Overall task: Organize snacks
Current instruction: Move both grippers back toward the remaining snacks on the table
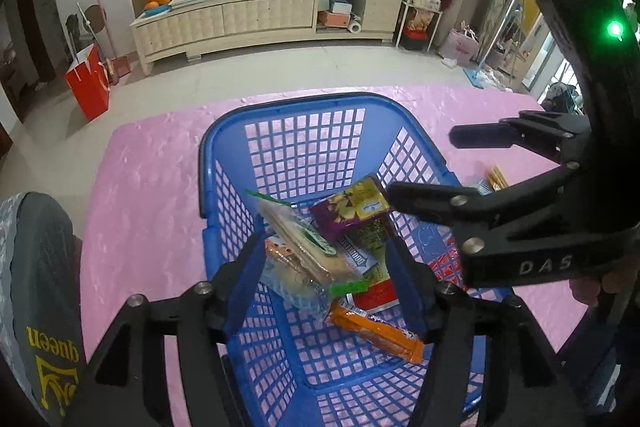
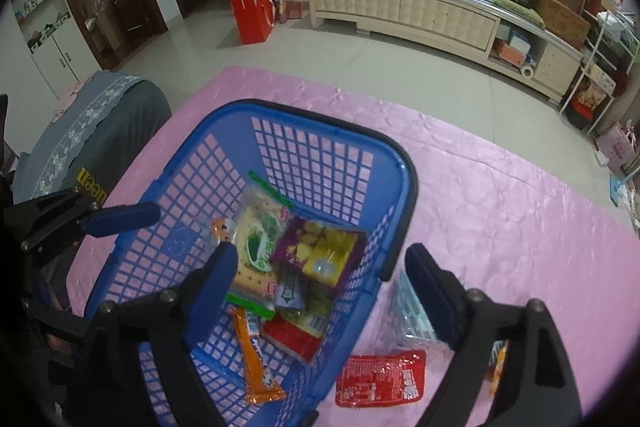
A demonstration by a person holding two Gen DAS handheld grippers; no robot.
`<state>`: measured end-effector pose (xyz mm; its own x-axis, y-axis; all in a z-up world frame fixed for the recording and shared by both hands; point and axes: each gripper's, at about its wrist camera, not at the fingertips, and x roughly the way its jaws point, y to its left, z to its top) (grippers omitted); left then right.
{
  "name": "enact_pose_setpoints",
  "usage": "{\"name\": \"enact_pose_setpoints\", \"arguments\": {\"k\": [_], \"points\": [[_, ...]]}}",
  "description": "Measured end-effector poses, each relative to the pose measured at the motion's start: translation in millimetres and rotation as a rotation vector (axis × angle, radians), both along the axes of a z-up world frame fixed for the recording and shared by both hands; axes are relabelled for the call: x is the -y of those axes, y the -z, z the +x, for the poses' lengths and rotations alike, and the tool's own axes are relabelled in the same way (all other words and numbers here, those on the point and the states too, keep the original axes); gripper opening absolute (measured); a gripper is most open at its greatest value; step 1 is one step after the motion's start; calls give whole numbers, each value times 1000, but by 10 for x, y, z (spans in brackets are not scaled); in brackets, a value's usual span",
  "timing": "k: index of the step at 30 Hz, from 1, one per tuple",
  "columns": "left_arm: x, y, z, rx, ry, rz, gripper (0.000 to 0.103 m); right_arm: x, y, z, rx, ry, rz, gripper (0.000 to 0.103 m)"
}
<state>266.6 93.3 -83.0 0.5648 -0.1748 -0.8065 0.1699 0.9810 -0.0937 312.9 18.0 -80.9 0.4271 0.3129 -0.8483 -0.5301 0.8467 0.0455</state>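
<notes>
Table (image 2: 500,187), pink cloth. Blue basket (image 2: 328,135) on it, holding: clear cracker pack (image 2: 256,247), purple-yellow packet (image 2: 316,247), orange bar (image 2: 256,359). Red sachet (image 2: 380,379) on the cloth, just beside basket. Left gripper (image 1: 324,267), over basket, jaws apart, nothing held. Right gripper (image 2: 320,267), jaws apart, nothing held.

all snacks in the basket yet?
No: in the right wrist view a red packet and a clear wrapped snack lie on the pink tablecloth, outside the blue basket.
</notes>
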Motion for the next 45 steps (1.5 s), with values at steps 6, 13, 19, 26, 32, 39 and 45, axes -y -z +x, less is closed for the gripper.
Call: {"name": "enact_pose_setpoints", "arguments": {"k": [6, 13, 19, 26, 32, 39, 45], "points": [[-44, -138, -111, 13, -42, -6, 61, 161, -150, -98, 17, 31, 22, 89], [58, -391, -269, 47, -66, -9, 61, 374, -363, -286, 44, 50, 59, 89], [253, -616, -413, 98, -71, 8, 70, 646, -513, -470, 60, 72, 102, 89], [586, -774, -504, 141, -48, -1, 76, 1028, -611, -675, 89, 105, 101, 89], [896, -768, -464, 135, -42, -44, 76, 1411, -601, -724, 85, 165, 106, 89], [1313, -632, -398, 117, -35, -21, 76, 1830, -505, -712, 75, 246, 118, 89], [1644, -485, -311, 87, 3, 10, 76, 2129, -271, -606, 20, 310, 128, 89]]}}
